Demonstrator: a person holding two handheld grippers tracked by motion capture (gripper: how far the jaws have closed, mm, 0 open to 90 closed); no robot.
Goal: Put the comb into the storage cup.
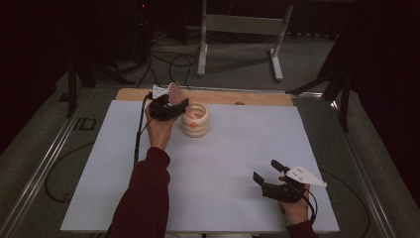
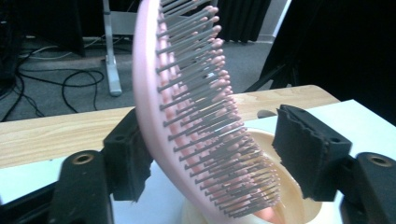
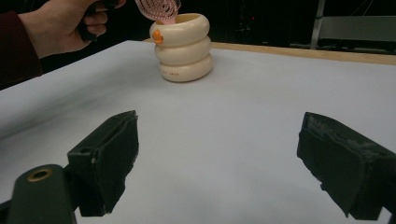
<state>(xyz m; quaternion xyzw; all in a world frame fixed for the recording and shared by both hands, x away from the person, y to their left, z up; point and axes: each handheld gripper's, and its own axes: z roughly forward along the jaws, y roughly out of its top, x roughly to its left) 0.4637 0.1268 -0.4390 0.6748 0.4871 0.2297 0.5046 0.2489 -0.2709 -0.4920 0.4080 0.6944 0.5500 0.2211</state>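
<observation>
Hairbrush (image 2: 196, 116) pink, grey bristles, standing tilted in cream ringed holder (image 3: 183, 46).

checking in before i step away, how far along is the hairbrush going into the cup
Done: the pink hairbrush stands with its handle end down inside the cream ringed cup. In hand: the left tool has its jaws spread, the brush between them; its back leans on one pad while the other pad is clear. Left: drawing that tool away. The right tool waits open over the white table.
</observation>
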